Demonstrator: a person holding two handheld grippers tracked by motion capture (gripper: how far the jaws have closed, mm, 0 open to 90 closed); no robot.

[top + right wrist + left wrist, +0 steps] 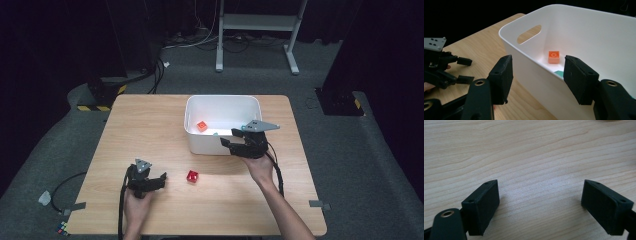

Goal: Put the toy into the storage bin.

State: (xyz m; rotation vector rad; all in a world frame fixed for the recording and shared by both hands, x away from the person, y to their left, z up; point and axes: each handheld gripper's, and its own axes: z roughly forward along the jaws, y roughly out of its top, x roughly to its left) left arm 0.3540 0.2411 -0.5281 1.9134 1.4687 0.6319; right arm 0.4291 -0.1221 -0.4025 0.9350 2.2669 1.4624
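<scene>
A white bin [194,143] stands on the wooden table [145,130], right of centre. Inside it lie an orange brick [202,126] [554,57] and a teal piece [559,73] near the front wall. A red brick [192,176] sits on the table in front of the bin. My right gripper [229,138] [537,67] is open, with its jaws either side of the bin's front rim and nothing held. My left gripper [161,180] [540,202] is open low over bare wood, left of the red brick. It also appears in the right gripper view [461,70].
A white metal frame [257,22] stands on the floor behind the table. Yellow-and-black striped bases [95,107] sit at the far left and far right. A small coloured cube [61,229] lies on the floor by the table's near left corner.
</scene>
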